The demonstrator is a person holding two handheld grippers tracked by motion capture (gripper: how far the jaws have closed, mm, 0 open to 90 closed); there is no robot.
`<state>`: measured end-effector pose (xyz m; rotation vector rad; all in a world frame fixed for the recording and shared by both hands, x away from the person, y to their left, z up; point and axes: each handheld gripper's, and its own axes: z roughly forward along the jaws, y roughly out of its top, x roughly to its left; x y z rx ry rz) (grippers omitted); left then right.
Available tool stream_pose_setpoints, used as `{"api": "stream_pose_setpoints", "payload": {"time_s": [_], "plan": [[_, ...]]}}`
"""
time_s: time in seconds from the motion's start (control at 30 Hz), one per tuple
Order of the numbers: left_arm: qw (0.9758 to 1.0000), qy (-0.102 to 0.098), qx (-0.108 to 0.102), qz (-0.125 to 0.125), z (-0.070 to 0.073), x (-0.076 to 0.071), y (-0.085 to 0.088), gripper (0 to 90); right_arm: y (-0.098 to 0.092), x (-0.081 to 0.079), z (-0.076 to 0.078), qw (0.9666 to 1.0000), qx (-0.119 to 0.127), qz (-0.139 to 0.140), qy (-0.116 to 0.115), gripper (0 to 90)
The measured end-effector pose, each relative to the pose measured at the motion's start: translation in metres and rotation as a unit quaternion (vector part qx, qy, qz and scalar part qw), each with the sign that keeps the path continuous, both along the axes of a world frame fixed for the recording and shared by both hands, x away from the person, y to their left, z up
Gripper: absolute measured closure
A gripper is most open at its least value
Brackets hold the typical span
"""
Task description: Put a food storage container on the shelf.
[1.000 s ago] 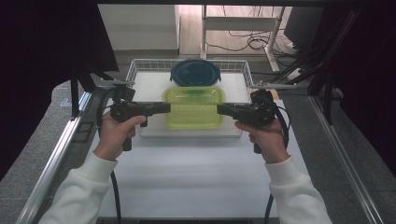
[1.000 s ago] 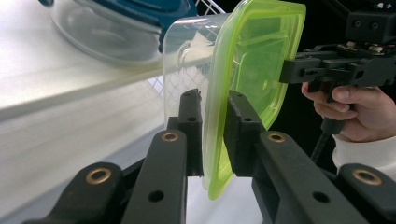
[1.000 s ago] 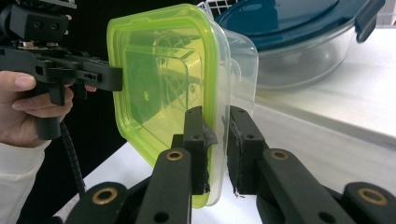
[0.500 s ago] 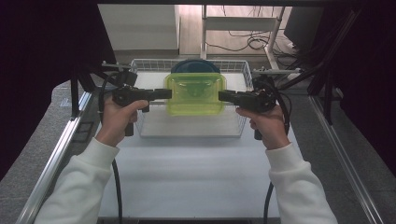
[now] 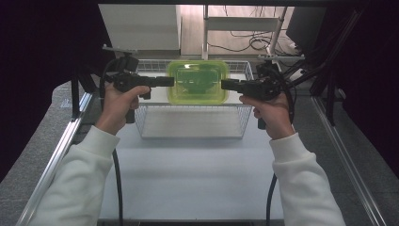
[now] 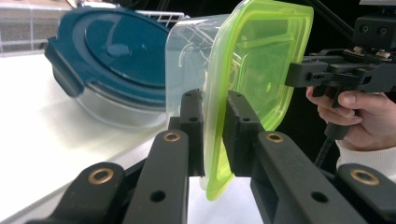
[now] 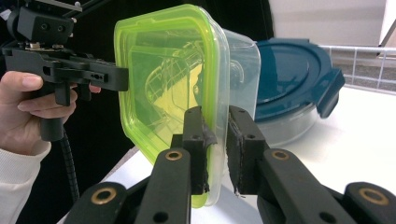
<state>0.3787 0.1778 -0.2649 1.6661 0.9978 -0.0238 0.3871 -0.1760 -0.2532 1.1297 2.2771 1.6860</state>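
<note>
The left hand-held gripper point(image 5: 170, 81) and the right hand-held gripper point(image 5: 225, 84) each pinch one side rim of the green-lidded box point(image 5: 197, 83), so it stays flat up in the air over the wire basket point(image 5: 190, 133), above the blue-lidded box point(image 6: 112, 56).

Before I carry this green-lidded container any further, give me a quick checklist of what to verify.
1. Left gripper clamped on the rim of the green-lidded container: ok, jaws close on the lid edge.
2. Right gripper clamped on the opposite rim: ok.
3. Lid seated on the clear tub: cannot tell all round; it looks flush where visible.
4. Container held level between both hands: ok in the high view.
5. Clear of the wire basket: ok, it hangs above the rim.
6. Clear of the blue-lidded container: ok, apart in both gripper views.
</note>
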Motion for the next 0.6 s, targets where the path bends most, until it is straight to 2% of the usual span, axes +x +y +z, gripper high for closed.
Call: {"api": "stream_pose_setpoints", "payload": {"time_s": [0.17, 0.3, 0.5, 0.6], "plan": [[1.0000, -0.003, 0.001, 0.001, 0.011, 0.004, 0.001, 79.5, 0.001, 0.005, 0.012, 1.0000, 0.000, -0.001, -0.002, 77.9], [1.0000, -0.004, 0.004, 0.002, 0.016, 0.007, 0.001, 79.5, 0.002, 0.008, 0.016, 1.0000, -0.001, -0.002, -0.002, 78.0], [0.9999, 0.005, 0.010, 0.006, 0.023, 0.019, 0.001, 79.5, 0.003, 0.021, 0.020, 0.9999, 0.002, -0.005, 0.010, 78.2], [0.9998, 0.010, 0.013, 0.007, 0.027, 0.029, 0.002, 79.6, 0.004, 0.031, 0.022, 0.9997, 0.007, -0.008, 0.024, 78.3]]}}
